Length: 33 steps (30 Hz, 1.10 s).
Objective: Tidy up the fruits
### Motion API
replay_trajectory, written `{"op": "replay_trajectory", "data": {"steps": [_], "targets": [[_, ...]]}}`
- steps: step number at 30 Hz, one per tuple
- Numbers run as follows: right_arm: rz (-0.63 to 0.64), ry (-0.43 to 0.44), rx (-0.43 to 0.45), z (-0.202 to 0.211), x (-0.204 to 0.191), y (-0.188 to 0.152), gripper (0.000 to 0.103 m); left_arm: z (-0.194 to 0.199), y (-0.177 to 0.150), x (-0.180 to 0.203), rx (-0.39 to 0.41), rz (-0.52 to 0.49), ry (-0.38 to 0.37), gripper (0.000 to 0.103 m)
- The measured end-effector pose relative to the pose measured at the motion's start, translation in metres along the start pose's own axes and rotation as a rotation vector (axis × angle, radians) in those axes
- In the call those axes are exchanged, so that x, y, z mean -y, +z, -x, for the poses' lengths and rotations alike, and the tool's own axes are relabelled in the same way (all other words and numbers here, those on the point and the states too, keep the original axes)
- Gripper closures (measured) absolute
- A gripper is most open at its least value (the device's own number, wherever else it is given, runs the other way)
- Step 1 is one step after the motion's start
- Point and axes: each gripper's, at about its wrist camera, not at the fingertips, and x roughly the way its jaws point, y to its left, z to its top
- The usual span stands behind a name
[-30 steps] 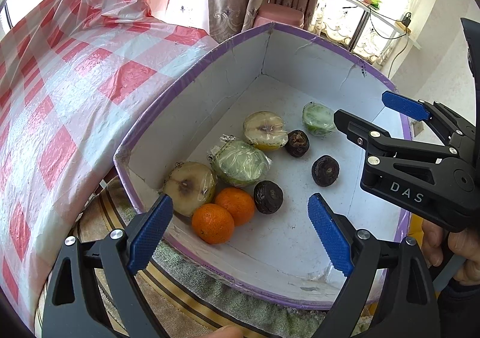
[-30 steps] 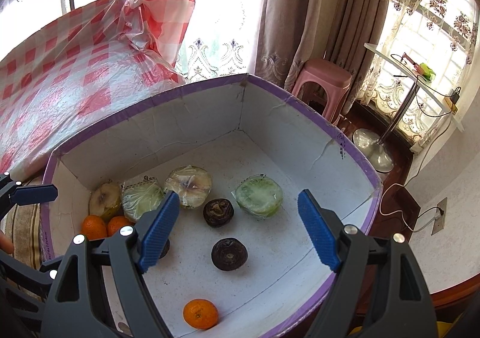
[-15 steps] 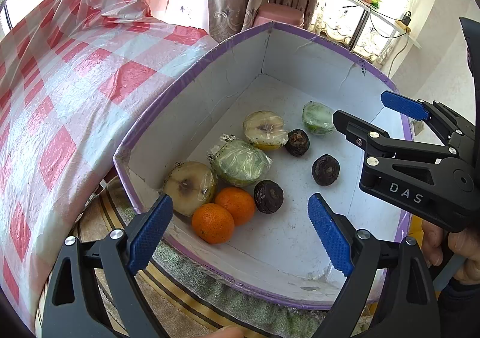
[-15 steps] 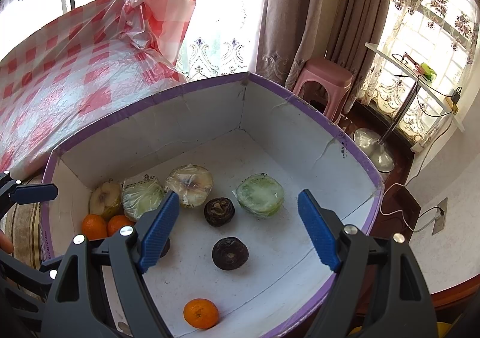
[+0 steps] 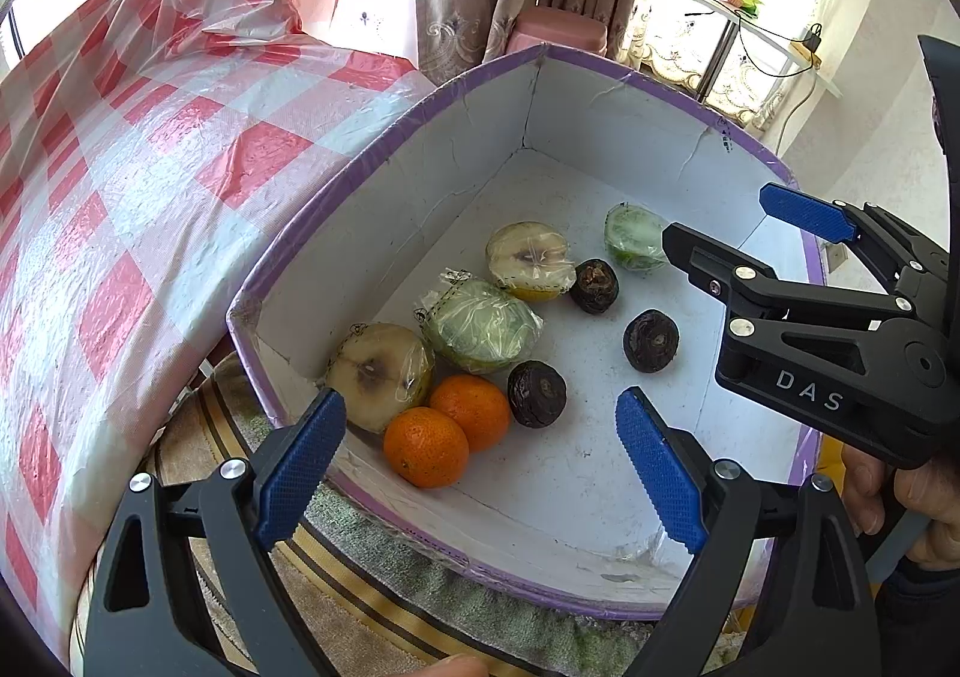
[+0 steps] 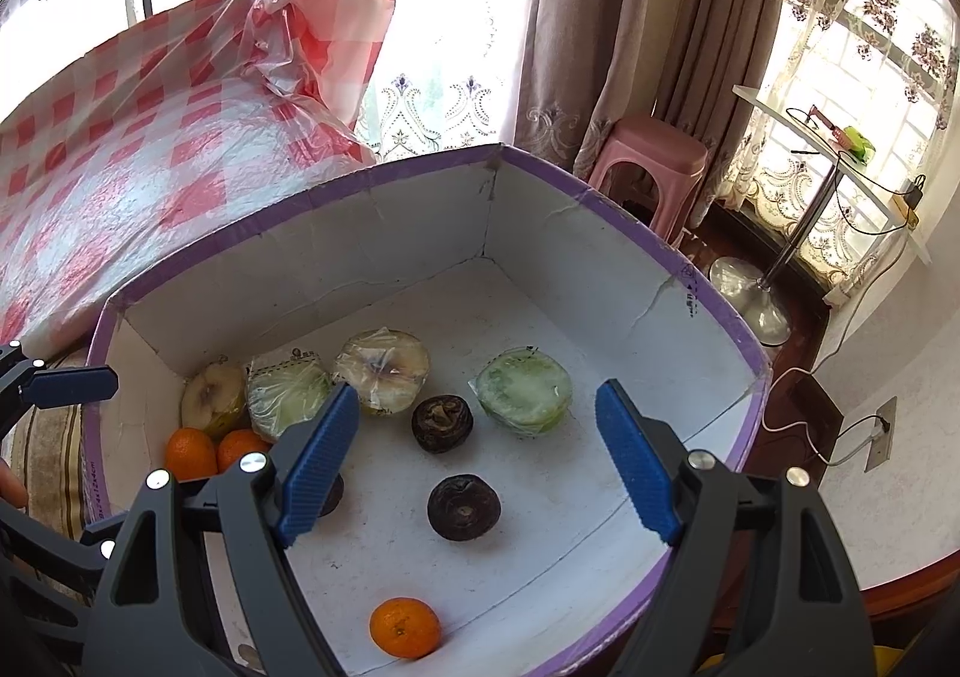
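A white box with a purple rim (image 5: 384, 149) (image 6: 630, 233) holds the fruit. Along its left wall lie two oranges (image 5: 447, 428) (image 6: 213, 452) and plastic-wrapped halved fruits (image 5: 480, 326) (image 6: 381, 362). A wrapped green half (image 6: 525, 389) (image 5: 633, 236) lies apart. Three dark round fruits lie mid-floor (image 5: 651, 341) (image 6: 463, 506). A lone orange (image 6: 403, 626) sits near the right gripper. My left gripper (image 5: 480, 461) is open and empty over the near rim. My right gripper (image 6: 477, 464) (image 5: 720, 239) is open and empty above the box.
A red-and-white checked plastic cloth (image 5: 120, 167) covers the surface left of the box. A striped towel (image 5: 360, 605) lies under the box. A pink stool (image 6: 654, 161) and a glass side table (image 6: 834, 149) stand beyond by the curtains.
Nothing has visibly moved beyond a slight drift of the right gripper's view; both grippers stay open and empty.
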Motion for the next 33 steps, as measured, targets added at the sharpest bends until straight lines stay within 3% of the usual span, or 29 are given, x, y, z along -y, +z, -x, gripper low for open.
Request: {"op": "replay_trajectory", "data": {"steps": [33], "targets": [[-0.003, 0.001, 0.0, -0.0006, 0.0006, 0.0014, 0.022, -0.0004, 0.0005, -0.0002, -0.001, -0.001, 0.001, 0.014]]}}
